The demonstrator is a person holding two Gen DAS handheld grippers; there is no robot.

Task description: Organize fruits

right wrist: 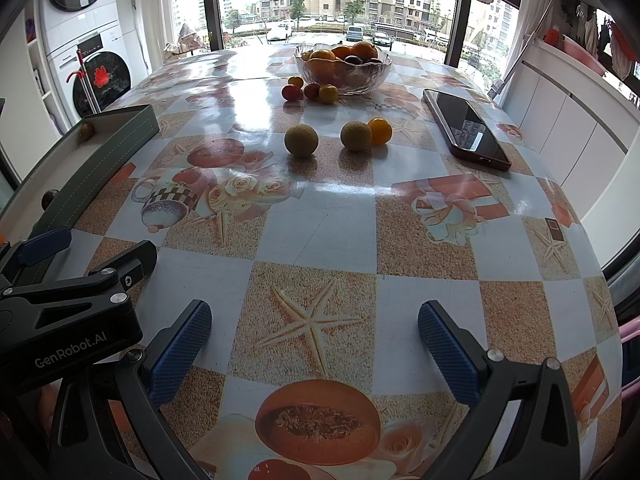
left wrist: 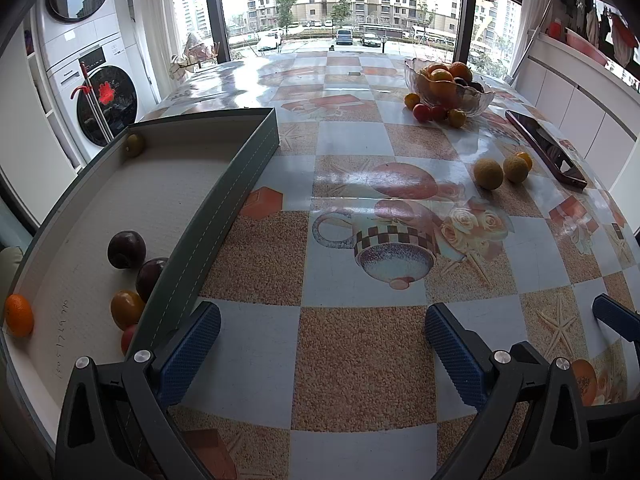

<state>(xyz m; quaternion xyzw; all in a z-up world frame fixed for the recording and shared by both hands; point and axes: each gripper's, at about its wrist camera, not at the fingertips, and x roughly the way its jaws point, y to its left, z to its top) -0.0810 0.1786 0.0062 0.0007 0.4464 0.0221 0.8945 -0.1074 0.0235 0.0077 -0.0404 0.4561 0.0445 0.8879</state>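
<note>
A grey tray (left wrist: 240,168) lies on the left of the table, also seen as the tray (right wrist: 116,148) in the right wrist view. Inside it rest two dark plums (left wrist: 126,249), a yellow-red fruit (left wrist: 126,309), an orange (left wrist: 18,315) and a small green fruit (left wrist: 135,145). A glass bowl (right wrist: 342,66) heaped with fruit stands at the far side, with several small fruits (right wrist: 310,92) beside it. Two tan round fruits (right wrist: 301,140) and a small orange (right wrist: 380,131) sit mid-table. My left gripper (left wrist: 322,340) is open over the tablecloth beside the tray. My right gripper (right wrist: 314,344) is open, nothing between its fingers.
A dark phone (right wrist: 466,128) in a red case lies right of the loose fruits. Stacked washing machines (left wrist: 96,80) stand to the left, white cabinets (right wrist: 568,120) to the right, windows behind. The table (right wrist: 320,232) carries a patterned glossy cloth.
</note>
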